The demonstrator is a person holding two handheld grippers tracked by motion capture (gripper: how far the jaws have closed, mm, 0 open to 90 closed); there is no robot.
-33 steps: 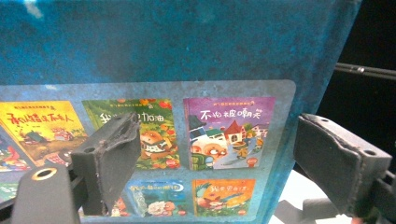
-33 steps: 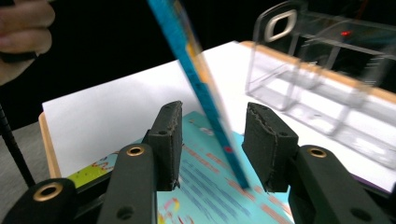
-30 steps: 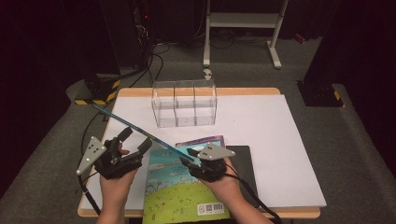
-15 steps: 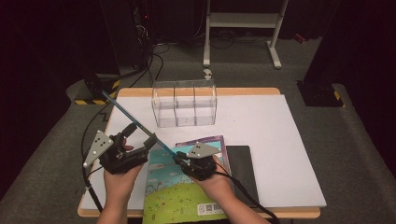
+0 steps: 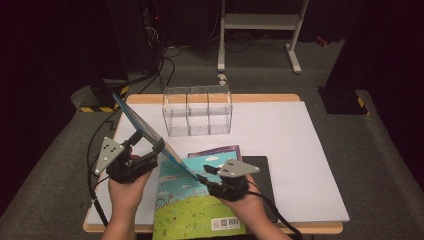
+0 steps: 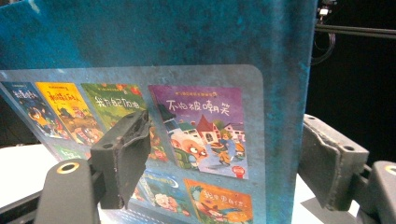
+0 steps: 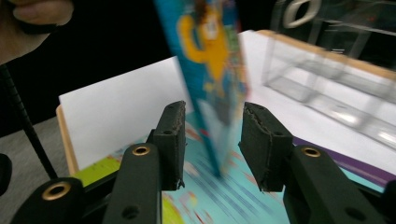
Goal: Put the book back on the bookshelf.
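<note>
Left gripper [image 5: 145, 145] spread round the blue picture book [image 5: 137, 122], jaws just closing — right gripper [image 5: 202, 175] loose astride its lower edge; pinch squarely before lifting toward the clear organizer [image 5: 197, 110].

Since a second ago I've tipped the thin teal picture book [image 5: 142, 126] steeper; its far corner now points up and back toward the table's left rear edge, higher than before. My left gripper [image 5: 148, 141] slid forward along the book's lower part; its jaws have just been closing a little with the cover between them, pads not pressing in the left gripper view. My right gripper [image 5: 202, 175] closed, then reopened; the book's near edge [image 7: 212, 116] sits between its jaws, untouched, and it's shifted slightly toward the book's lower end.
</note>
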